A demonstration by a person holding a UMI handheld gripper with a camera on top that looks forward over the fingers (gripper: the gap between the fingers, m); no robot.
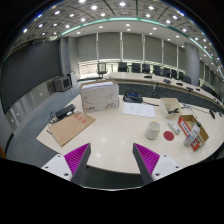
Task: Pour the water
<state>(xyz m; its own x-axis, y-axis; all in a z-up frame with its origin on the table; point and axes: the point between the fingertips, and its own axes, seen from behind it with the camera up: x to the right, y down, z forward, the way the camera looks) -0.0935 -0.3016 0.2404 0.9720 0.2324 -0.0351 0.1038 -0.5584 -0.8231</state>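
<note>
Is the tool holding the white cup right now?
No, the tool is open and empty, and the white cup stands on the table well beyond its fingers.

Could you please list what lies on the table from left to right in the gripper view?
Flat cardboard piece → white box → white cup → orange box. The hand-held gripper hangs open over the near table edge, holding nothing.
</note>
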